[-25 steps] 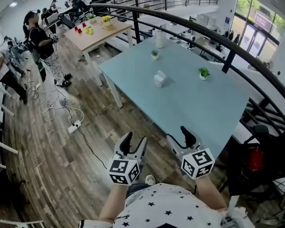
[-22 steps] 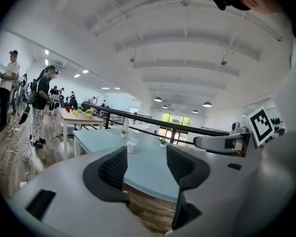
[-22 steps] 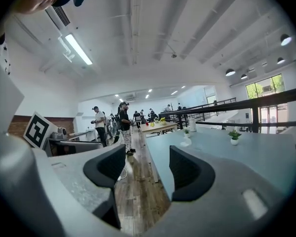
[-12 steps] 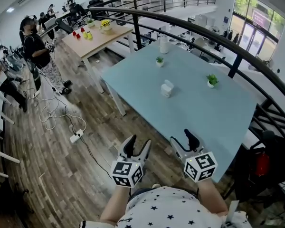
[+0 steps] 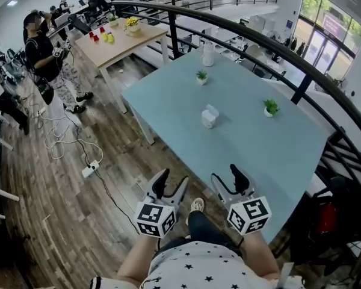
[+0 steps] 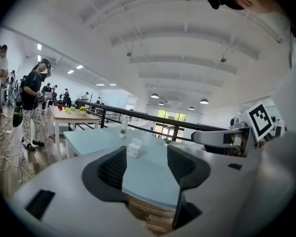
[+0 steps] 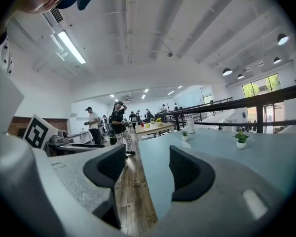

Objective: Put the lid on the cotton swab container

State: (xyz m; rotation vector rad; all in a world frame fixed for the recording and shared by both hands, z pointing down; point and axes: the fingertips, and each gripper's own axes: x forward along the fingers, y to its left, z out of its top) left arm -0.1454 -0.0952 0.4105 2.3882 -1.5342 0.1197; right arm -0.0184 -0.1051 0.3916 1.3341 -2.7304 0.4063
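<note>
The cotton swab container [image 5: 209, 118] is a small white pot standing near the middle of the light blue table [image 5: 259, 149]. It is too small to tell how its lid sits. It also shows far off between the jaws in the left gripper view, as the container [image 6: 134, 149]. My left gripper [image 5: 171, 182] hangs over the wooden floor short of the table's near edge, open and empty. My right gripper [image 5: 227, 177] is beside it at the table's near edge, also open and empty. Both are well short of the container.
Two small potted plants [image 5: 201, 76] [image 5: 271, 107] and a white cylinder [image 5: 209, 54] stand further back on the table. A black railing [image 5: 301, 83] runs behind it. A wooden table [image 5: 123, 41], people at the left and floor cables with a power strip [image 5: 89, 170] lie to the left.
The table and container have come nearer as the person walked toward them. Both grippers stayed open in front of the body. A shoe now shows between them.
</note>
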